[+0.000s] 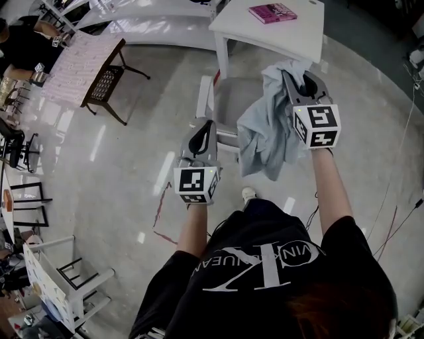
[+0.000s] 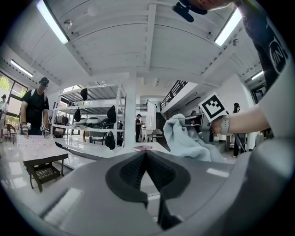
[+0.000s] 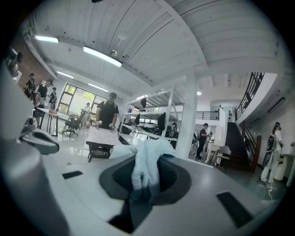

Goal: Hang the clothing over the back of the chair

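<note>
Right gripper (image 1: 306,81) is clamped on a bunched fold of the one pale blue garment (image 1: 265,136), which hangs free above the near right corner of the single chair's (image 1: 242,99) seat. Left gripper (image 1: 202,129), jaws together on nothing, hovers at the chair's left edge. Light and limp, the cloth probably needs a second hold at a loose hem.

**Shirt print the only text in play**

Lower centre of the head view, the person's black shirt (image 1: 265,265) shows a big white logo and broken lettering, with "VIN" legible. Upper centre, the pink book (image 1: 272,12) has cover print too small to read. The right gripper (image 1: 299,78) cube bears square marker patterns.
</note>
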`<control>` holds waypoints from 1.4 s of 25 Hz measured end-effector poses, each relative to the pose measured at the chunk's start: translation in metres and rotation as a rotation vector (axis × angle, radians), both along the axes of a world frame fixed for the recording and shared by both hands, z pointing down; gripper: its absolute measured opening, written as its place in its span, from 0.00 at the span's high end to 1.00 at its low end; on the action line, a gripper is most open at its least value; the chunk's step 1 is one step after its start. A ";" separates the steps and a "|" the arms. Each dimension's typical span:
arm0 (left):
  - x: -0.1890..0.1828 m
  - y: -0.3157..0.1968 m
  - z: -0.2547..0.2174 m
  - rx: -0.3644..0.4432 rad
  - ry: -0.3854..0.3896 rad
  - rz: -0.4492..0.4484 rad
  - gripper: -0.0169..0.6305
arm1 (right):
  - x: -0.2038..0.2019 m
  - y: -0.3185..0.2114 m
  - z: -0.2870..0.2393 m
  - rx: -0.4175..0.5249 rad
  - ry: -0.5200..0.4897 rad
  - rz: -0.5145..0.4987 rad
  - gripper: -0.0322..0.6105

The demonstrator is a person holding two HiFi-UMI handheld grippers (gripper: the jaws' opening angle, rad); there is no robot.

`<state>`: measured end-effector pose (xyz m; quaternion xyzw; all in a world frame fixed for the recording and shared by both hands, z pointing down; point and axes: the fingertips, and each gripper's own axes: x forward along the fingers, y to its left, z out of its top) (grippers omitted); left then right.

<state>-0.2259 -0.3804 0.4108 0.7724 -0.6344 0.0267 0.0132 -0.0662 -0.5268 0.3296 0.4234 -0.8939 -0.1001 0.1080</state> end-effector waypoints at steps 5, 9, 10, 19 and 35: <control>-0.001 -0.002 0.004 -0.013 0.001 0.004 0.96 | 0.001 0.000 0.033 -0.039 0.070 0.006 0.85; 0.004 -0.001 0.012 -0.025 -0.006 0.019 0.96 | 0.003 0.000 0.054 -0.050 0.136 0.004 0.85; 0.005 -0.001 0.013 -0.027 -0.010 0.024 0.96 | 0.002 0.001 0.058 -0.053 0.151 -0.001 0.85; 0.006 -0.002 0.018 -0.033 -0.002 0.033 0.96 | -0.012 0.032 0.100 -0.179 0.289 -0.102 0.82; 0.011 -0.002 0.020 -0.035 0.017 0.051 0.96 | -0.001 0.060 0.152 -0.378 0.433 -0.121 0.68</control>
